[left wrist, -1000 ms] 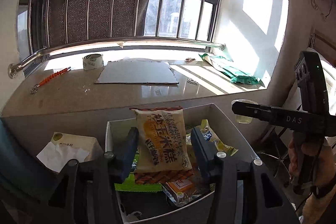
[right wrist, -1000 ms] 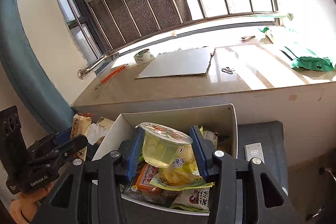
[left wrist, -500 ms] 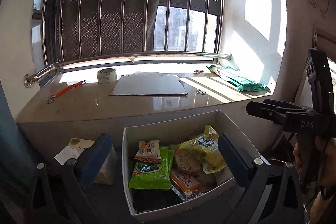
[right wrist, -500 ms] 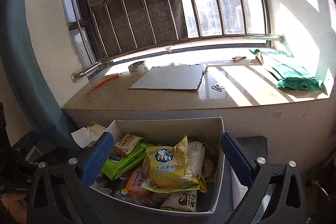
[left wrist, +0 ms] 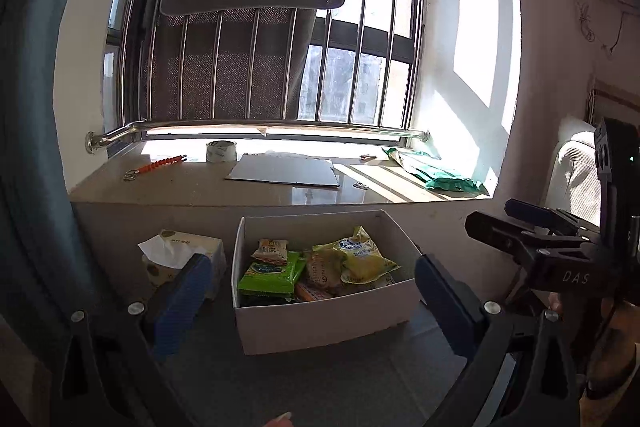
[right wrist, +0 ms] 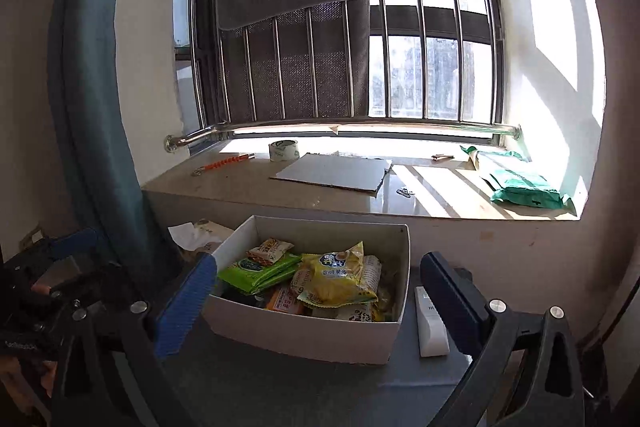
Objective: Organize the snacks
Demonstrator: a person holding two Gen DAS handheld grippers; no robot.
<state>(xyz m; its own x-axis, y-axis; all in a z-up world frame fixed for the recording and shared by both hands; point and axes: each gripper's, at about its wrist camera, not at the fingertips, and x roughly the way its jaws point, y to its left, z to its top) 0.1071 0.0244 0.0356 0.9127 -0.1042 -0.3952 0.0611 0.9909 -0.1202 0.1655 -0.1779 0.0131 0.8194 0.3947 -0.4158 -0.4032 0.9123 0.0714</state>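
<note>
A white cardboard box (left wrist: 320,319) sits on a dark grey surface and holds several snack packets: a green one (left wrist: 268,273), a yellow one (left wrist: 364,261) and a small orange-and-white one (left wrist: 273,249). The box also shows in the right wrist view (right wrist: 304,335), with the yellow packet (right wrist: 338,277) on top. My left gripper (left wrist: 314,301) is open and empty, held back from the box and above its front. My right gripper (right wrist: 316,297) is open and empty, also back from the box. The right gripper shows at the right of the left wrist view (left wrist: 532,231).
A tissue box (left wrist: 182,255) stands left of the snack box. A white remote-like device (right wrist: 430,323) lies to its right. Behind is a stone window sill (left wrist: 200,187) with a tape roll (left wrist: 221,151), a cardboard sheet (left wrist: 284,169), an orange tool (left wrist: 160,163) and a green bag (left wrist: 440,175).
Both grippers opened, letting go of the rice-cake packet and the jelly cup, and pulled up and back from the box. The box now looks smaller in both views.
</note>
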